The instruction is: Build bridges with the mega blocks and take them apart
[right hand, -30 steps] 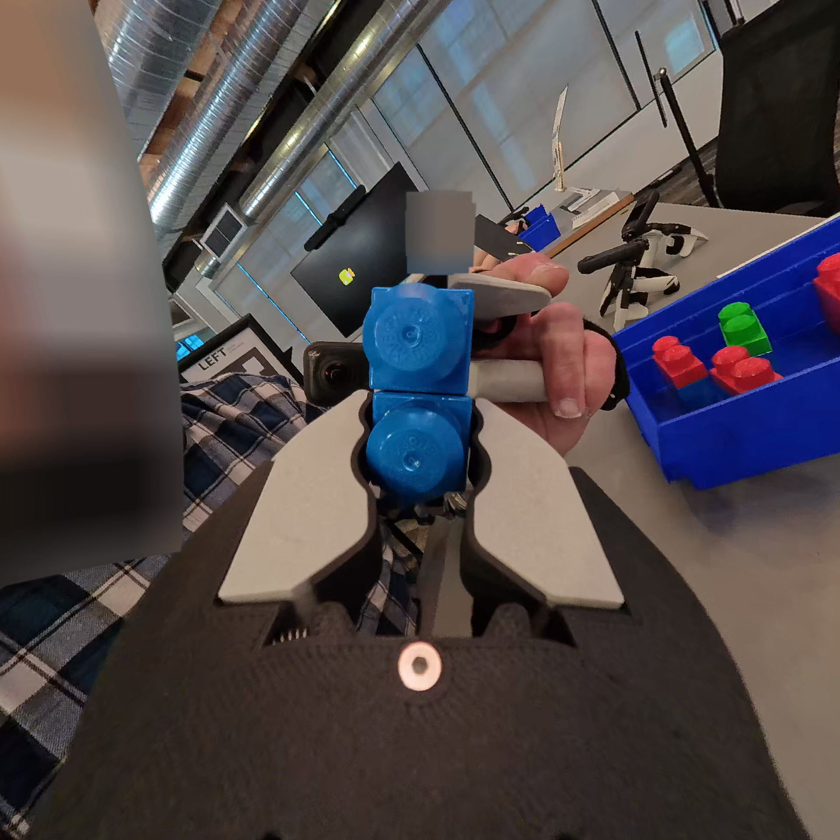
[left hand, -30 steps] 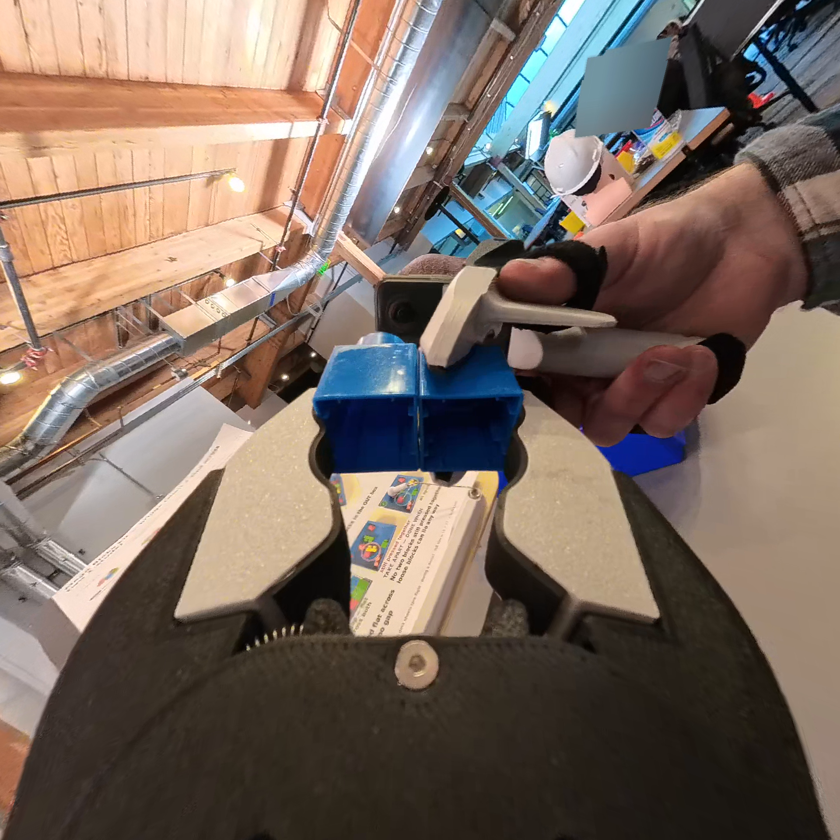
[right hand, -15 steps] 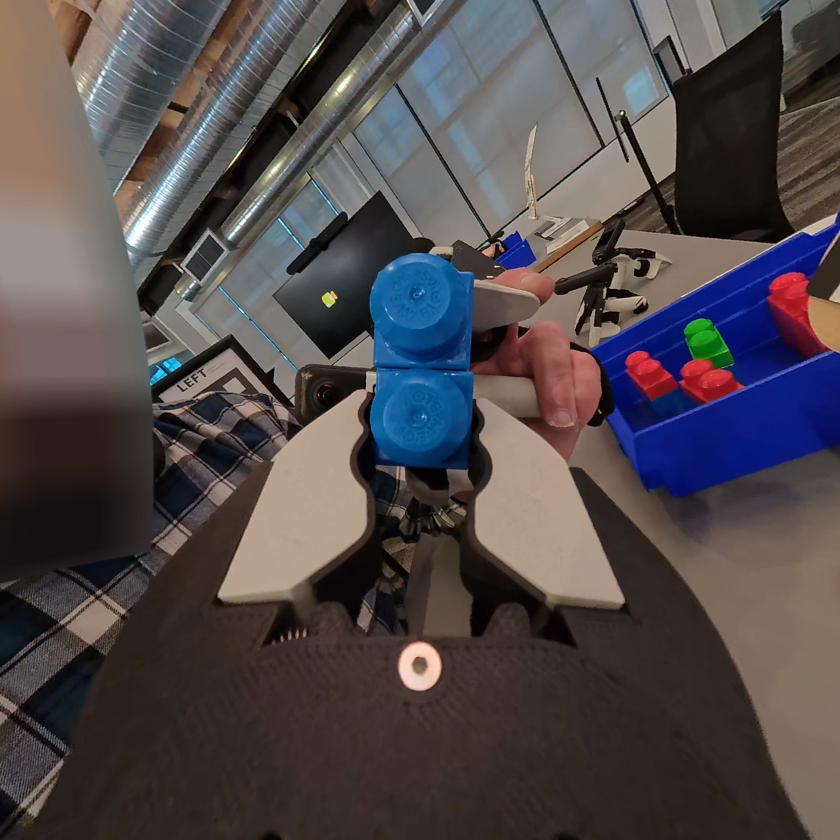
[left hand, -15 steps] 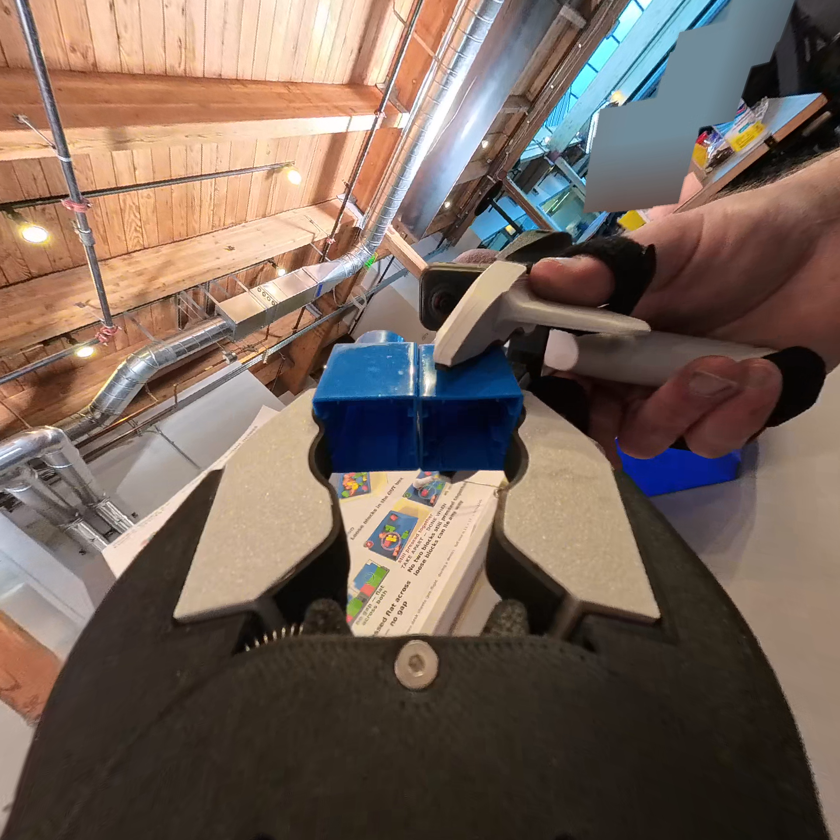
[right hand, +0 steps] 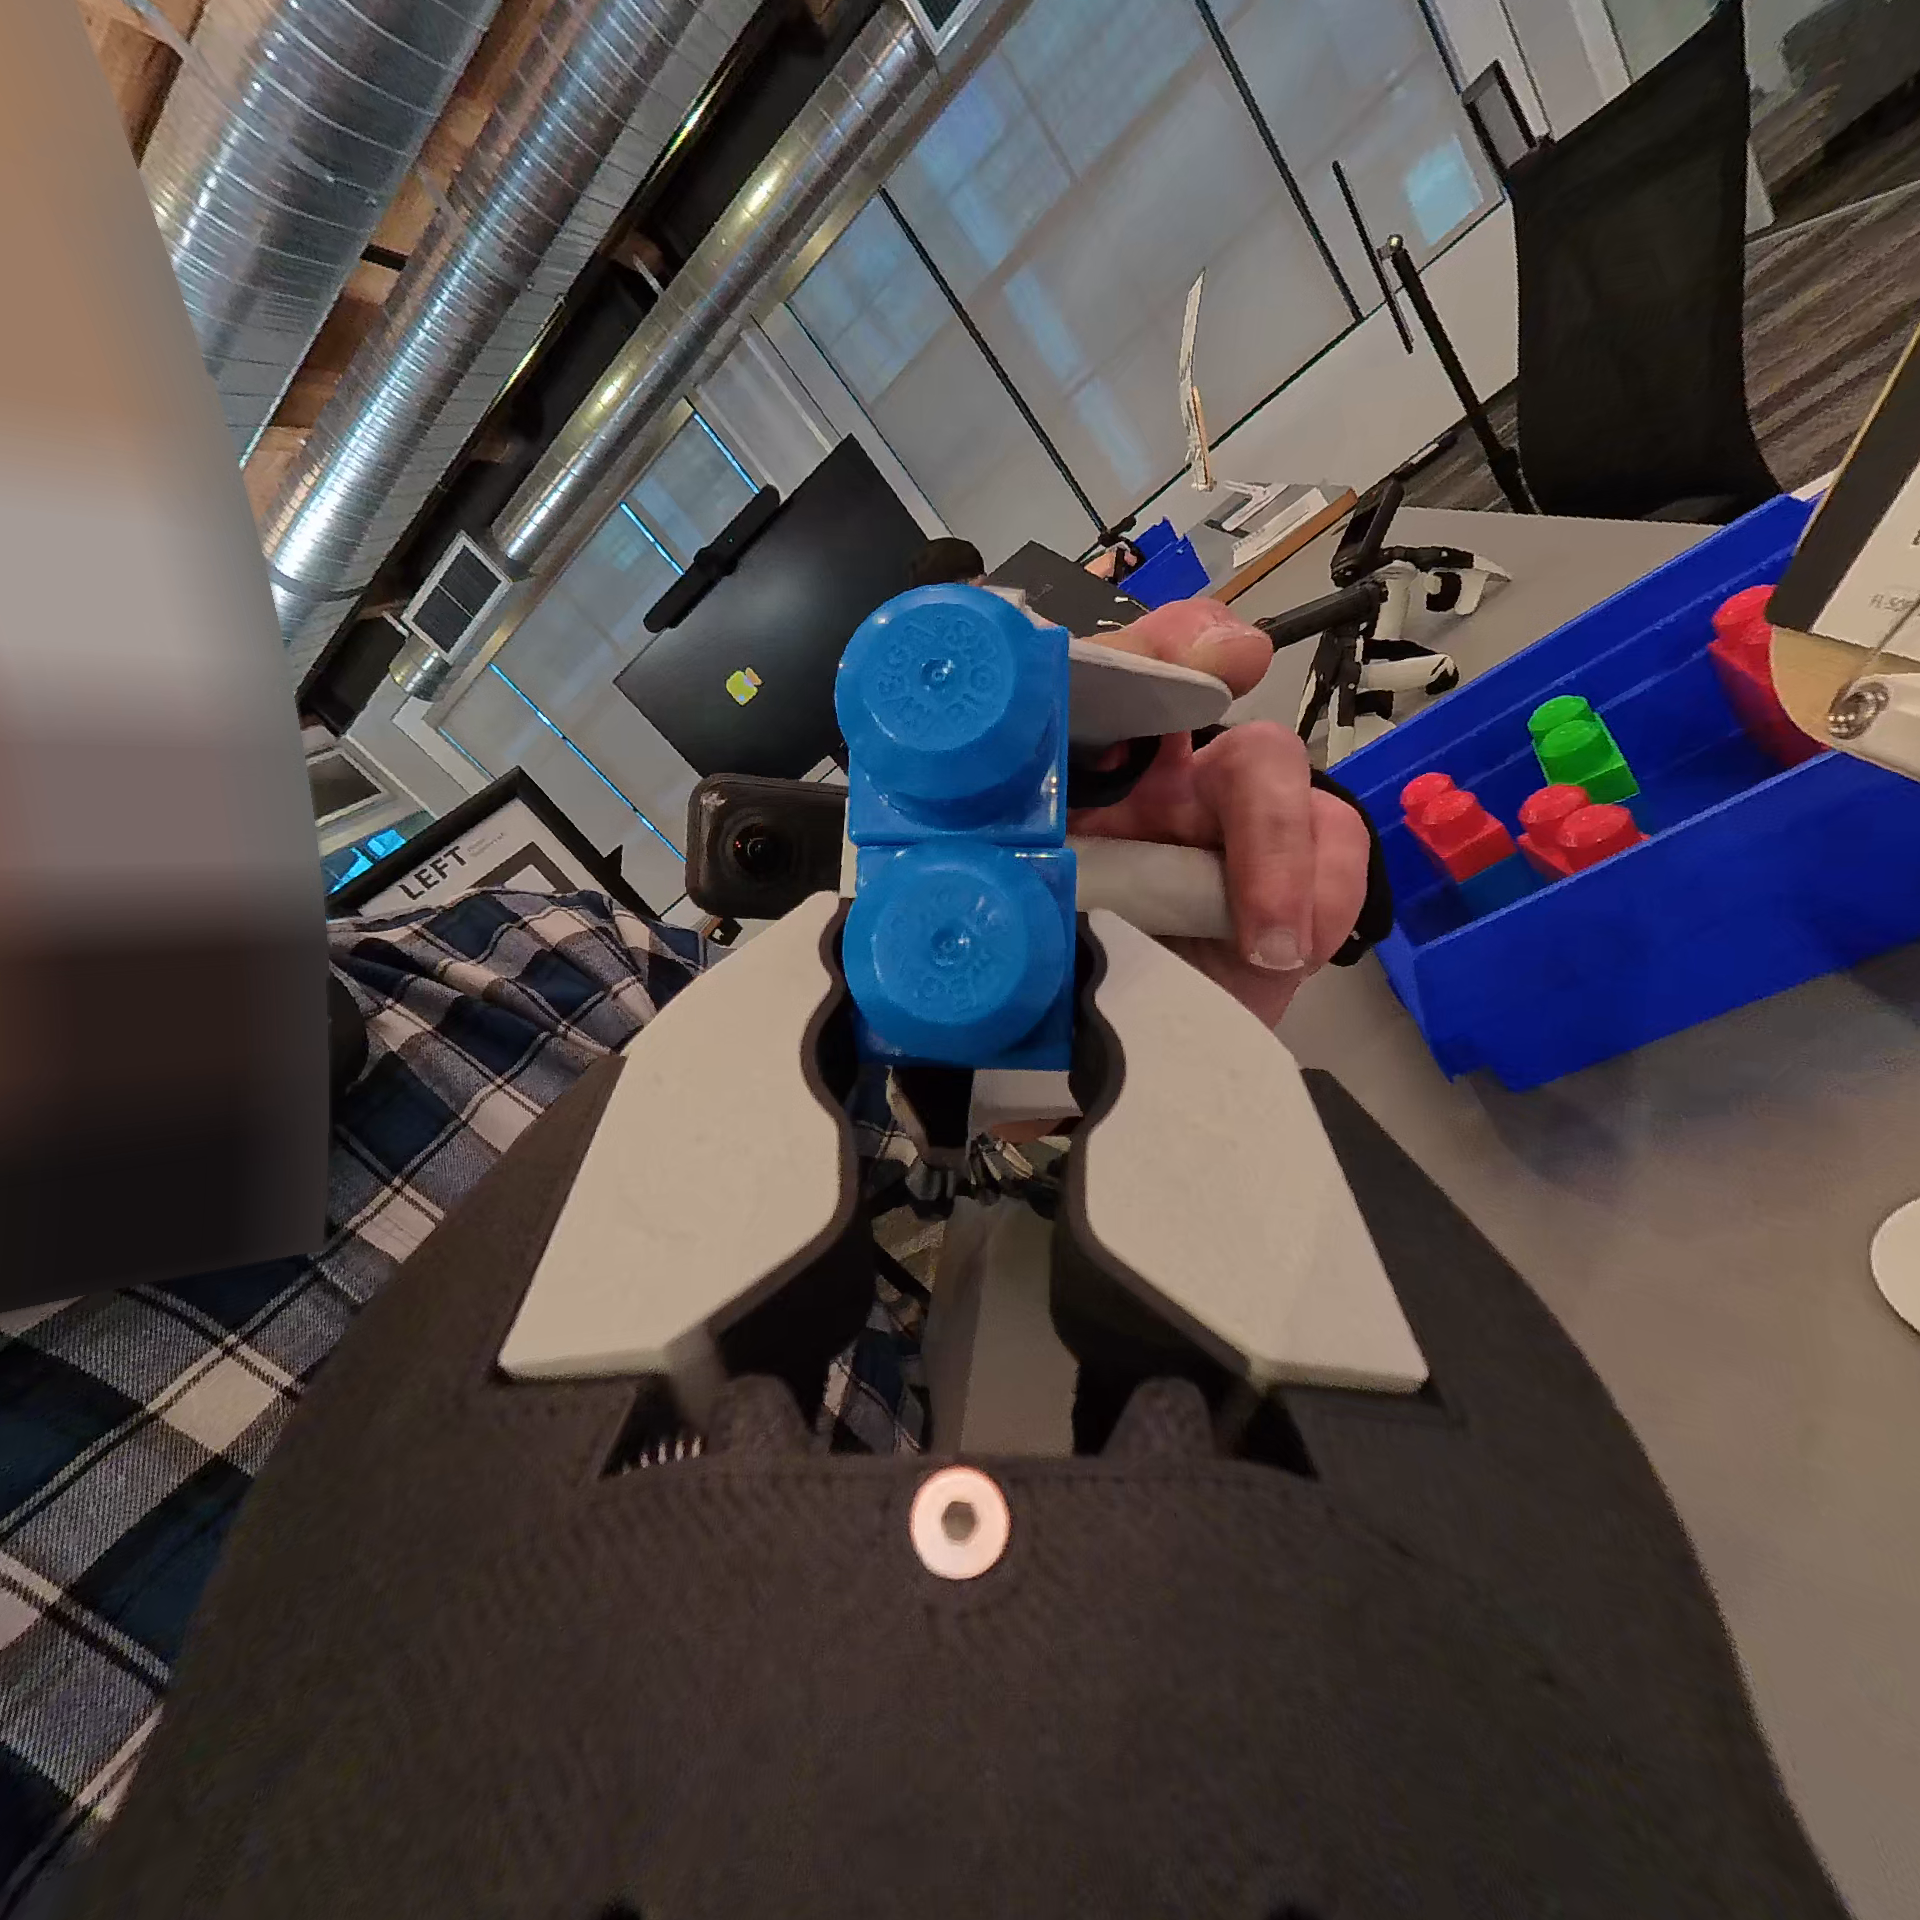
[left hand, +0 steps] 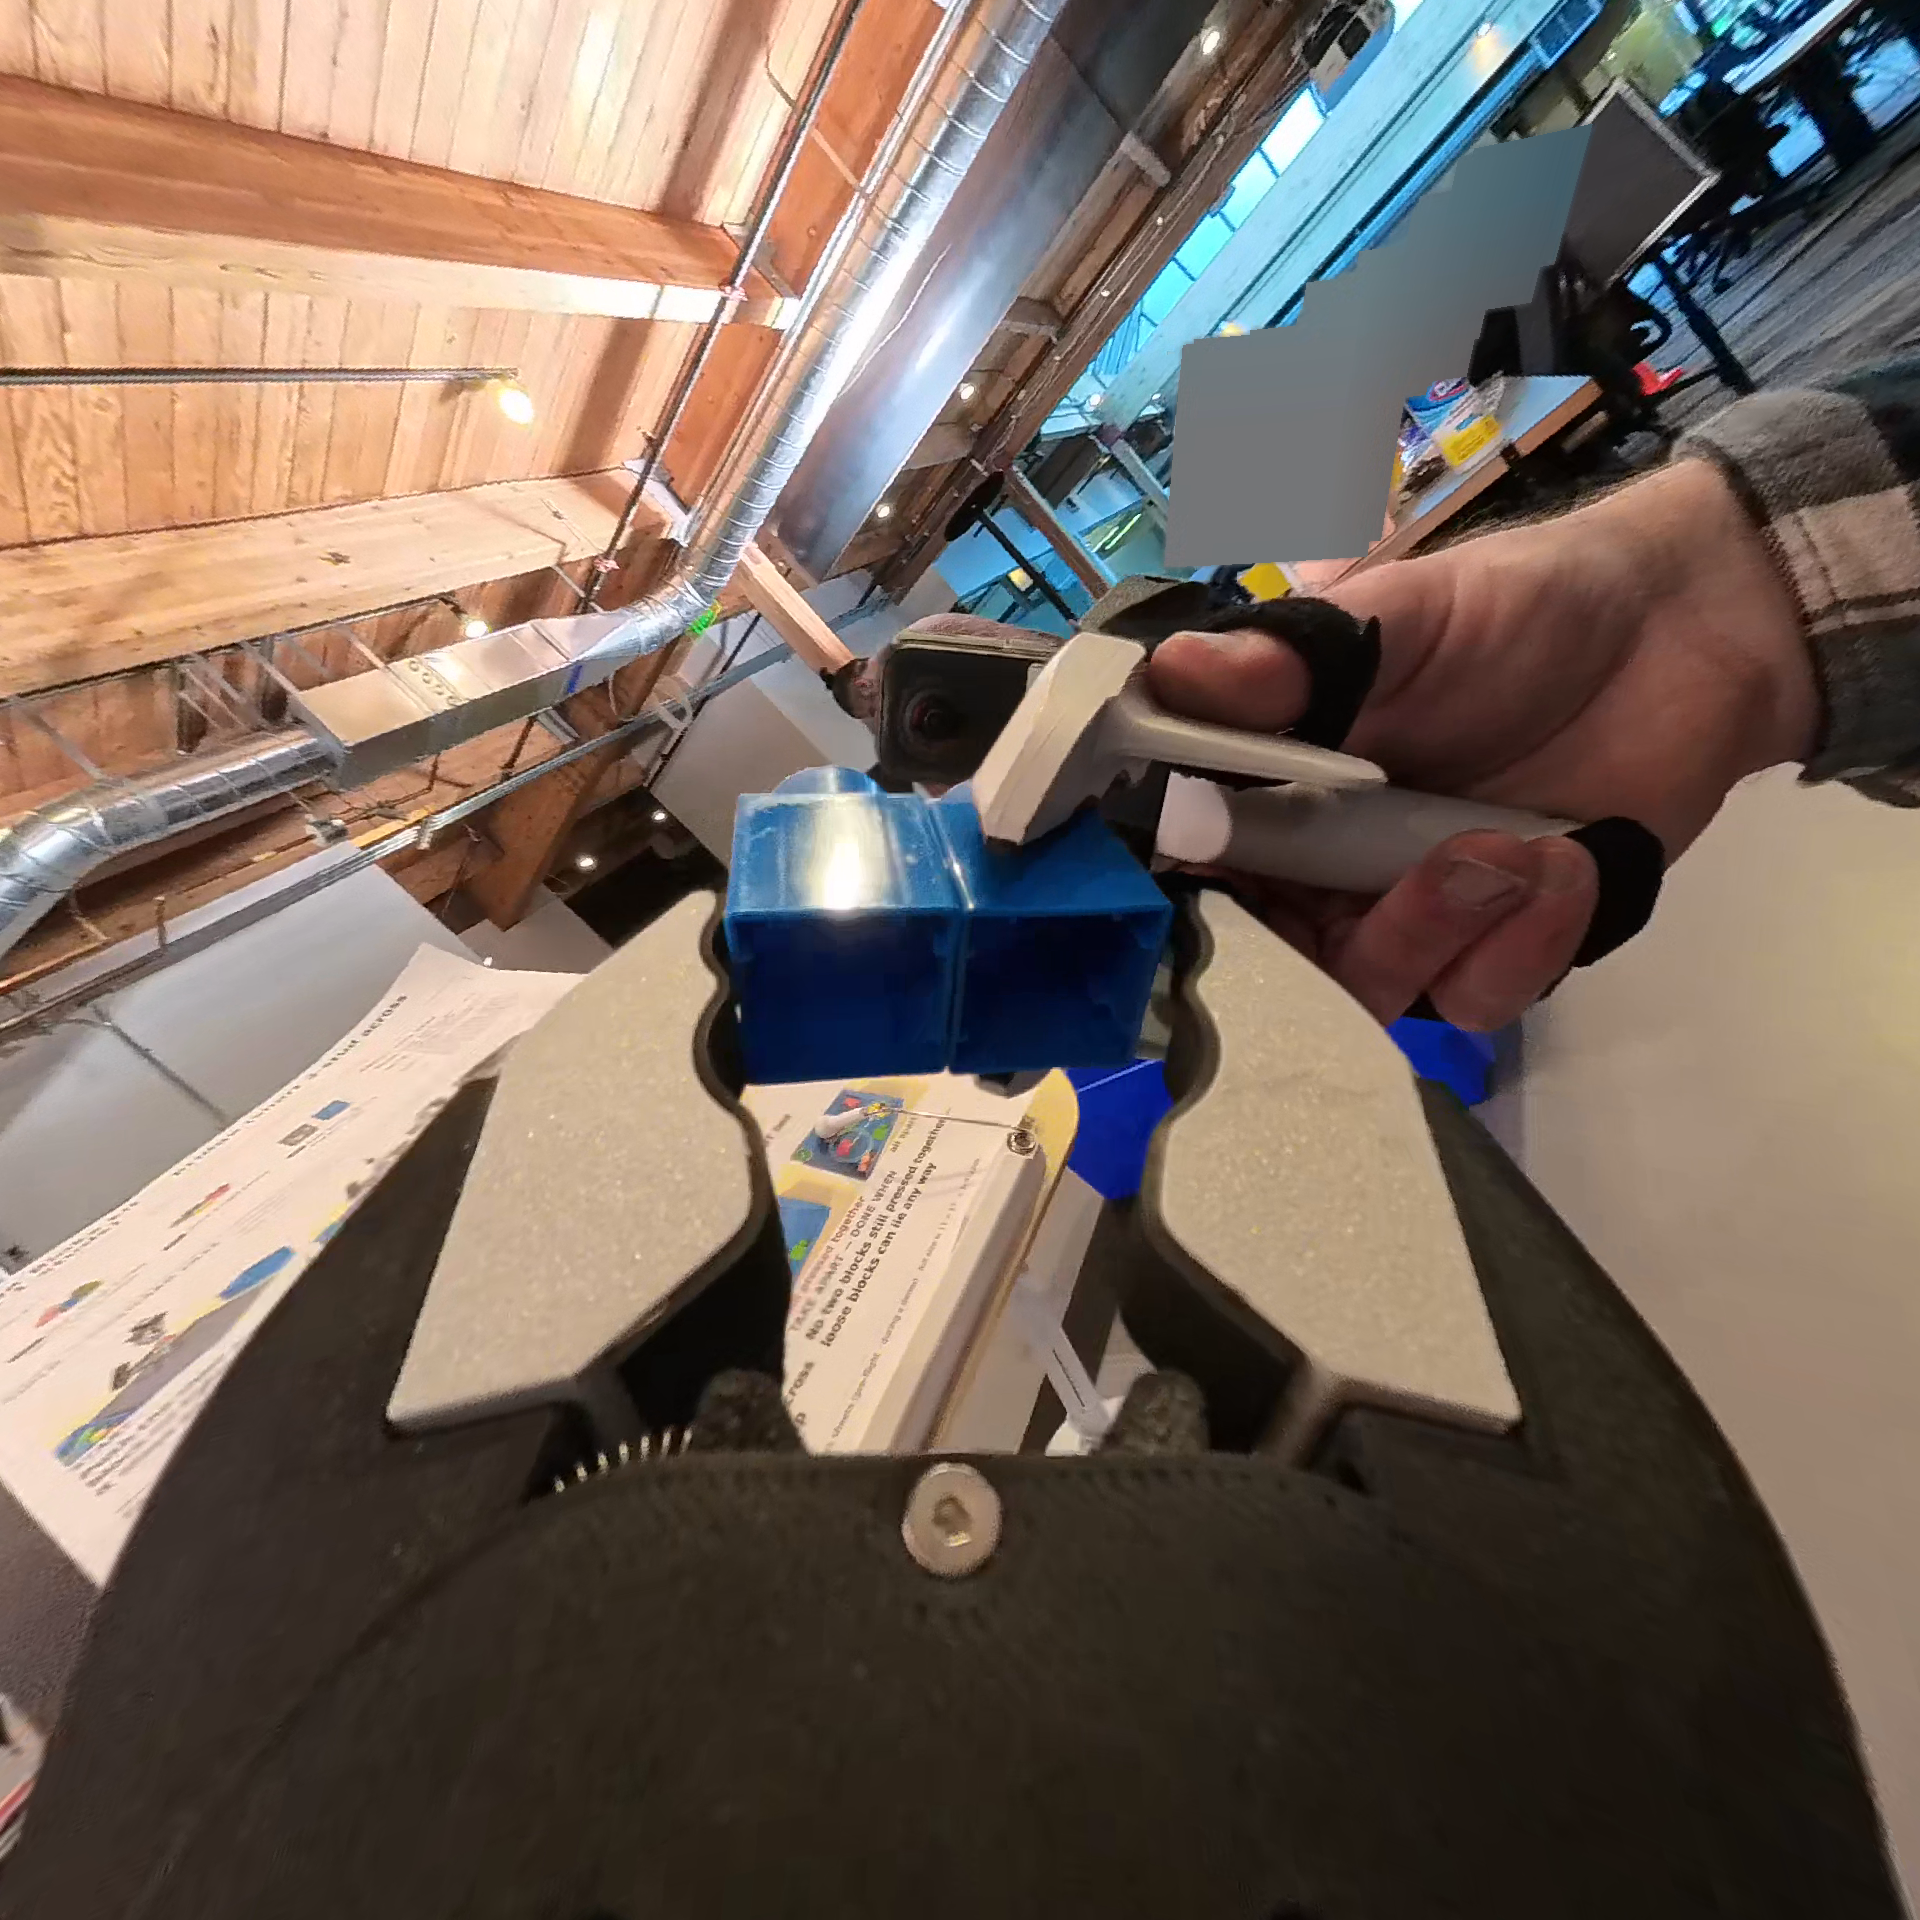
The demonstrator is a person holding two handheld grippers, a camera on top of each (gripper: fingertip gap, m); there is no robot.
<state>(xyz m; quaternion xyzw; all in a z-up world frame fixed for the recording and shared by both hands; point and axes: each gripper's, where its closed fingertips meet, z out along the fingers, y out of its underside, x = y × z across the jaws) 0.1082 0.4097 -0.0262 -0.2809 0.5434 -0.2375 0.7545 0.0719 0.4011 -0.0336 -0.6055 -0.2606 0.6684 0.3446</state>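
Held up off the grey table [right hand: 1621, 1164], a blue two-stud block [left hand: 945, 966] sits between both of your grippers at once. Your right gripper [right hand: 961, 982] is clamped at a medium width on one half of the block, a pad against each side, its round studs facing that camera. Your left gripper [left hand: 951, 982] spans the block's whole length from the hollow underside, spread wide; its left finger [left hand: 665, 997] touches the block's end, while a thin dark gap shows at the other end. Beyond, a blue bin [right hand: 1662, 966] on the table holds red blocks [right hand: 1465, 831] and a green block [right hand: 1579, 748]. Printed sheets [left hand: 239, 1226] lie below your left gripper.
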